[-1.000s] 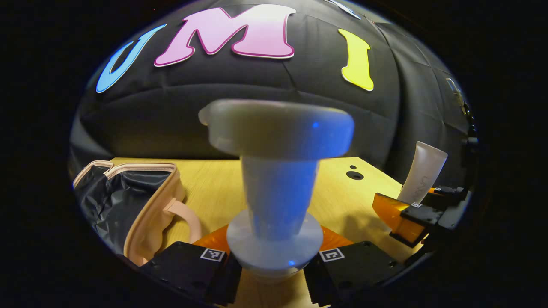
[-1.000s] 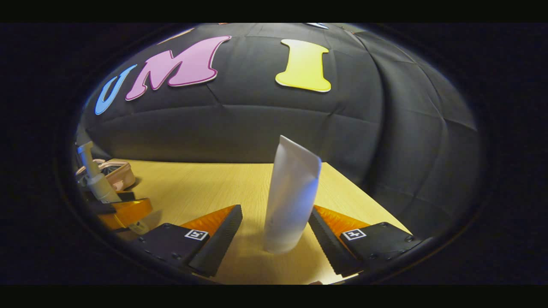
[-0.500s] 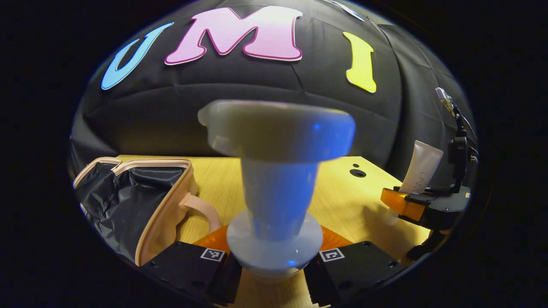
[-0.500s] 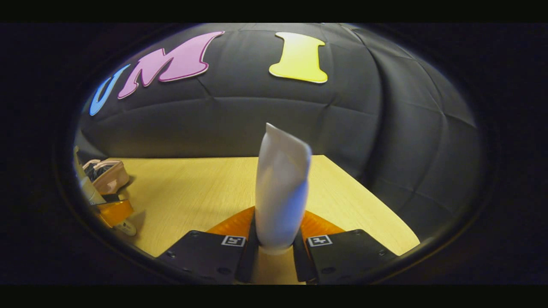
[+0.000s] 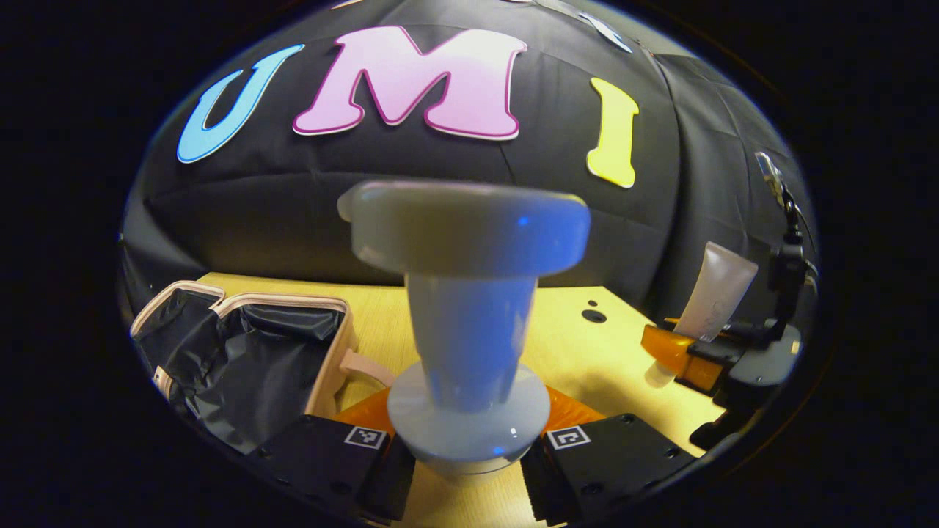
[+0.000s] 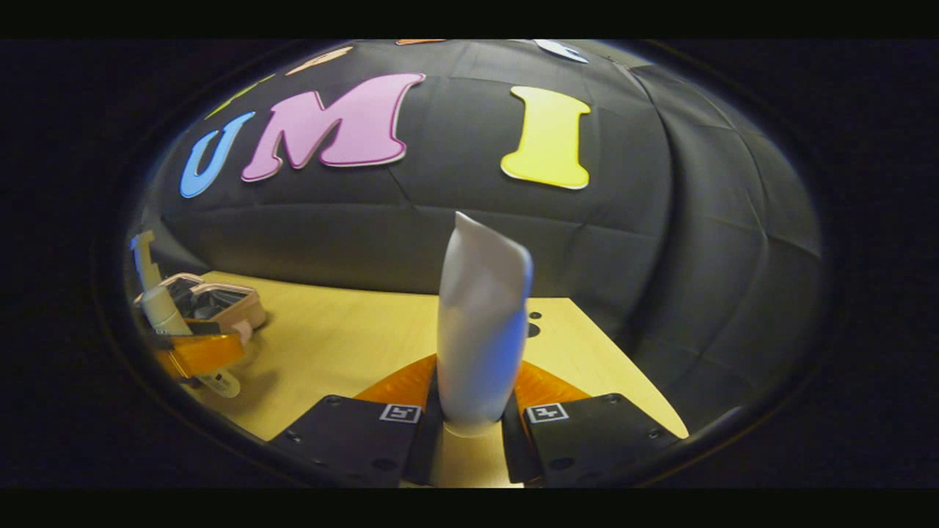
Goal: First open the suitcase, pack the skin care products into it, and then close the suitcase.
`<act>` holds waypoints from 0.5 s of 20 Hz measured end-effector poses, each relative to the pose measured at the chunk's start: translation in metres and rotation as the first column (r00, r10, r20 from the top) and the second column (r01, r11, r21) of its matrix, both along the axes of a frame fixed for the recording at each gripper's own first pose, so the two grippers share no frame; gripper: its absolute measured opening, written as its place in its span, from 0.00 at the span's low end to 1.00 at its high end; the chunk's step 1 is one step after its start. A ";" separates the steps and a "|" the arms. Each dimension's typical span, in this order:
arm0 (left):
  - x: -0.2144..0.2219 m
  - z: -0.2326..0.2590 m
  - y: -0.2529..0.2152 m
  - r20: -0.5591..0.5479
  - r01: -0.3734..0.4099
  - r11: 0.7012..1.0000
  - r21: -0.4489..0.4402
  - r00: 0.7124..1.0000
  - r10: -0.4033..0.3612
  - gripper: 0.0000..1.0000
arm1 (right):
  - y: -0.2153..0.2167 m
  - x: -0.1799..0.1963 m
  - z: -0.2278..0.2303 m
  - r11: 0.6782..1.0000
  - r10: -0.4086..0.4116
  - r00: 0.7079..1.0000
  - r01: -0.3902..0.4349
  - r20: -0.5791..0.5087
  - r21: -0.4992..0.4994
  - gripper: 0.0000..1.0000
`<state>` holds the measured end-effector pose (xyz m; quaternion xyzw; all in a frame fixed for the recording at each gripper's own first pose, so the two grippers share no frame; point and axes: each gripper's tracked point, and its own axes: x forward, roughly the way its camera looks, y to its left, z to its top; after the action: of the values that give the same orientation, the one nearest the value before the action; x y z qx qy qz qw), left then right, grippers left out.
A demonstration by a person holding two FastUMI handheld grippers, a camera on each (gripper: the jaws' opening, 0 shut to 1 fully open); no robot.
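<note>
Left gripper view: left gripper (image 5: 468, 469) fingers clamp a white pump bottle (image 5: 469, 323); the open beige suitcase's (image 5: 249, 352) black lining looks bare. Right gripper view: right gripper (image 6: 469, 447) fingers pinch an upright white squeeze tube (image 6: 480, 330).

— What marks the left gripper (image 5: 468, 440)?
— A square tag (image 5: 364, 437) on each finger block, plus small screws (image 5: 623, 419).
— And the right gripper (image 6: 473, 411)?
— Same tags; seemingly a cable (image 5: 786, 213) rises behind it.
</note>
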<state>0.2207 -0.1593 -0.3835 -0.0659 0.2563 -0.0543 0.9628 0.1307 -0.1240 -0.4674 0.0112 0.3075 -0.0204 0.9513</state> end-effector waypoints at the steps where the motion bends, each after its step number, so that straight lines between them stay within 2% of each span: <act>1: -0.003 0.016 0.011 0.006 -0.004 1.000 -0.016 1.000 0.004 0.64 | 0.012 0.000 0.009 1.000 0.018 1.000 -0.018 0.011 0.004 0.37; 3: -0.011 0.040 0.050 -0.006 -0.030 1.000 -0.002 1.000 0.030 0.64 | 0.059 -0.003 0.039 0.997 0.057 0.998 -0.059 0.040 0.052 0.33; 4: -0.013 0.049 0.070 -0.006 -0.045 0.999 0.001 0.999 0.045 0.64 | 0.075 -0.004 0.046 0.995 0.070 0.996 -0.073 0.048 0.068 0.37; 5: -0.015 0.053 0.088 -0.004 -0.057 0.998 0.011 0.998 0.057 0.64 | 0.092 -0.004 0.052 0.993 0.086 0.995 -0.090 0.057 0.076 0.37; 6: -0.018 0.052 0.125 -0.022 -0.073 0.996 0.055 0.997 0.074 0.64 | 0.120 -0.007 0.060 0.988 0.114 0.992 -0.120 0.058 0.095 0.37; 9: -0.027 0.022 0.194 -0.136 -0.046 0.989 0.142 0.989 0.066 0.65 | 0.176 -0.011 0.077 0.976 0.143 0.988 -0.151 0.062 0.159 0.37; 10: -0.030 0.007 0.209 -0.189 -0.027 0.990 0.140 0.980 0.054 0.65 | 0.199 -0.011 0.083 0.970 0.161 0.984 -0.171 0.073 0.170 0.37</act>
<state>0.1910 0.0494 -0.3763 -0.0101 0.3499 -0.0103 0.9367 0.1200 0.0754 -0.3847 0.0698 0.2800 0.0869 0.9535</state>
